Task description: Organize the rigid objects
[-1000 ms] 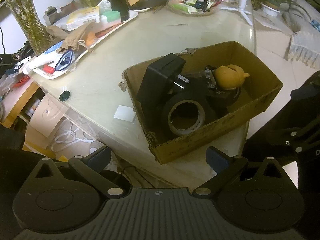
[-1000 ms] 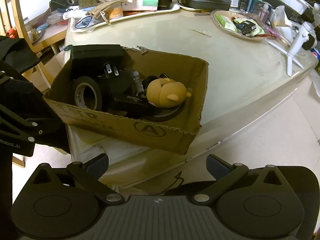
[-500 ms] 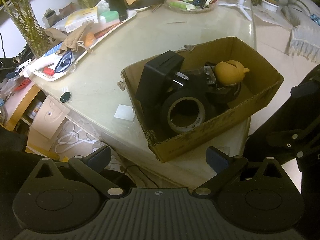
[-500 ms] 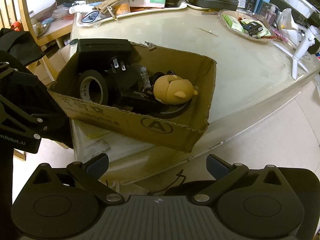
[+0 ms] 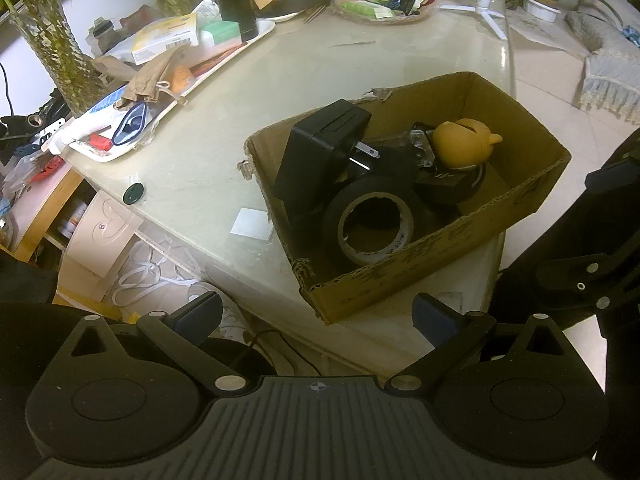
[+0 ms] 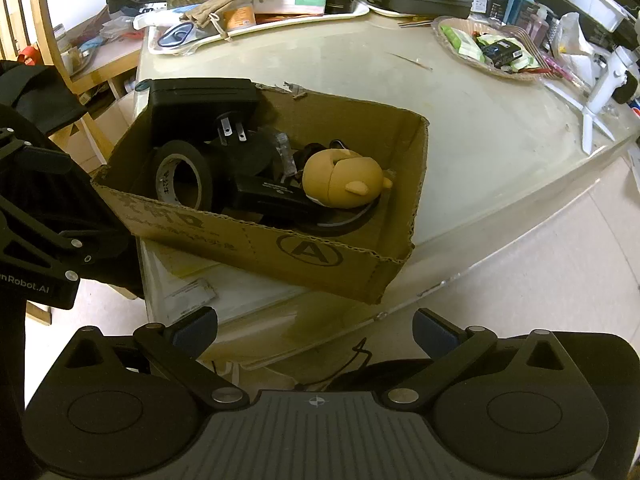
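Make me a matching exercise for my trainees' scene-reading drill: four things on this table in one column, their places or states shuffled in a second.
1. tape roll
2. yellow toy
3. black adapter
4. small dark disc

a. on the bare tabletop, outside the cardboard box
b. leaning on the box's wall, prongs out
c. in the box, standing on edge
d. in the box, atop dark items

Pairs: 1-c, 2-d, 3-b, 4-a
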The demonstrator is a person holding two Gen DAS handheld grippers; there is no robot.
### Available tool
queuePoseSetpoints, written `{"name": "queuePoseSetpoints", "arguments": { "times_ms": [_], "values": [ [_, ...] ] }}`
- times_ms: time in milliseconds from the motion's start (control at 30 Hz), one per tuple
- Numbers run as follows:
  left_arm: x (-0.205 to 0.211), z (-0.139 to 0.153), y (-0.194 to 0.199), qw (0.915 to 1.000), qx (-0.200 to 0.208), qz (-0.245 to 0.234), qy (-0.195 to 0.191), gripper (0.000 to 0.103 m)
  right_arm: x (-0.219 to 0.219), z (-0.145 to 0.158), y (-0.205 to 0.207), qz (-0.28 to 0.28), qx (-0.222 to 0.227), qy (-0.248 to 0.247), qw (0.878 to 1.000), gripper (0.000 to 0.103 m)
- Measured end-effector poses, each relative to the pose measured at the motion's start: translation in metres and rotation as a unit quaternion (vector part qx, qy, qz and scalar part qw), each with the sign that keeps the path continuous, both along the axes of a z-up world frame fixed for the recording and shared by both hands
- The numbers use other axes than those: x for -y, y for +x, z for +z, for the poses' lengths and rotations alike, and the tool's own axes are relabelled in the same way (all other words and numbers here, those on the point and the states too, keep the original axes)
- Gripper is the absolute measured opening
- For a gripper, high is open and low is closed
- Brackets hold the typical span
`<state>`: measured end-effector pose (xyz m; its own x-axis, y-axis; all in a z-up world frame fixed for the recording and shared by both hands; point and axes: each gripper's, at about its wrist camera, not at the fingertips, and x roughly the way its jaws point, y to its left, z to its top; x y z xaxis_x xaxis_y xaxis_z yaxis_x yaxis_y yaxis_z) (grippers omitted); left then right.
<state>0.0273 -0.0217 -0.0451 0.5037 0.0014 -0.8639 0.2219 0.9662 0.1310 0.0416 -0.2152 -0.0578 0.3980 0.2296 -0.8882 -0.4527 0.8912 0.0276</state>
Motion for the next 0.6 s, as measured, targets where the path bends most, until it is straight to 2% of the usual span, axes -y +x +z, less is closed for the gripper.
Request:
{"name": "queuePoseSetpoints", "arguments": {
  "times_ms": [600],
  "values": [
    [-0.0016,0.0004,0.0002,1.0000,0.000,0.002,-0.005,0.103,0.0015,-0.0010,0.0010,-0.004,-0.002,0.001,1.000,0.103]
  ]
}}
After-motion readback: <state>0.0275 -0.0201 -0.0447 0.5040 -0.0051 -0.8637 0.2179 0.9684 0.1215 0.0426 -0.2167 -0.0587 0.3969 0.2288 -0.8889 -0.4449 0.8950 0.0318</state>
